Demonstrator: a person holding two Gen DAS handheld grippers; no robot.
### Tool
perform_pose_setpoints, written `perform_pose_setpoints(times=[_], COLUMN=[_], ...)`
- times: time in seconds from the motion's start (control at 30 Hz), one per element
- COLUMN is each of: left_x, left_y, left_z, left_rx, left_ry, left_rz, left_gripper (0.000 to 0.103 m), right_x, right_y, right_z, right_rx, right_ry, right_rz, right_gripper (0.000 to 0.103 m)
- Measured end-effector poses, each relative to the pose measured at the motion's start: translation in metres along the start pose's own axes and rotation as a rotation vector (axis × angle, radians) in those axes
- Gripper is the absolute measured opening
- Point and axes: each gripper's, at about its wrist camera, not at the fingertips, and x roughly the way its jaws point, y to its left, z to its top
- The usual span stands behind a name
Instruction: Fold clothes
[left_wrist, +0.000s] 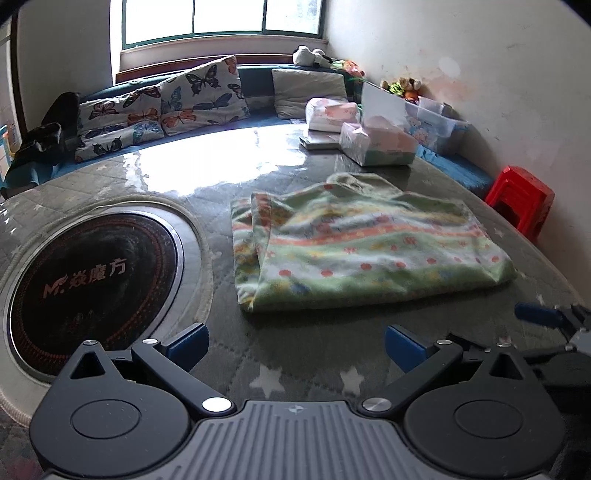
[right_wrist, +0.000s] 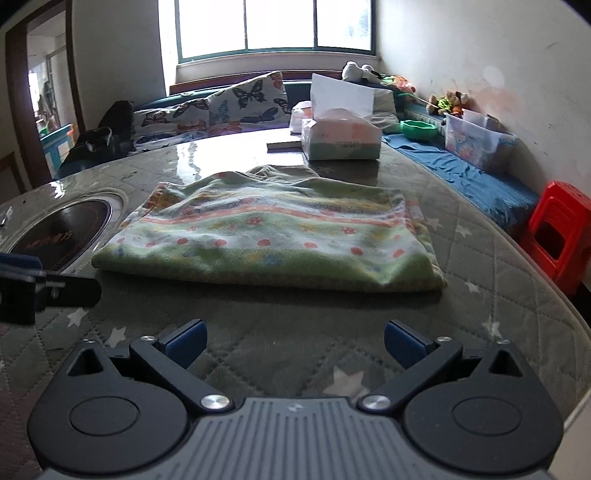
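A green garment with orange, white and yellow stripes and red dots (left_wrist: 365, 243) lies folded flat on the round quilted table (left_wrist: 295, 354); it also shows in the right wrist view (right_wrist: 273, 240). My left gripper (left_wrist: 295, 345) is open and empty, hovering over the table just short of the garment's near edge. My right gripper (right_wrist: 293, 341) is open and empty, also short of the near edge. The right gripper's fingers (left_wrist: 539, 315) show at the right edge of the left wrist view. The left gripper's fingers (right_wrist: 22, 264) show at the left edge of the right wrist view.
A black round induction cooktop (left_wrist: 92, 280) is set into the table left of the garment. Tissue packs (right_wrist: 340, 138) and a flat book (right_wrist: 284, 146) lie at the table's far side. A red stool (right_wrist: 557, 236) stands to the right. Butterfly cushions (left_wrist: 159, 107) line the bench.
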Motion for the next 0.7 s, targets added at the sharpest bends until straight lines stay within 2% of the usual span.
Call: perform_pose_setpoints(times=[0.27, 0.43, 0.7], left_x=[-0.01, -0.015, -0.018], left_y=[0.006, 0.007, 0.013], left_z=[-0.009, -0.006, 0.0], left_rx=[0.014, 0.059, 0.097], left_ry=[0.011, 0.009, 0.003], left_rz=[-0.042, -0.046, -0.108], left_gripper=[0.103, 0.103, 0.103], right_x=[-0.015, -0.023, -0.031], right_y=[0.01, 0.012, 0.016], right_z=[-0.004, -0.003, -0.004], right_rx=[0.013, 0.065, 0.12], right_ry=[-0.006, -0.021, -0.032], right_rz=[-0.045, -0.058, -0.11], right_gripper=[0.103, 0.103, 0.103])
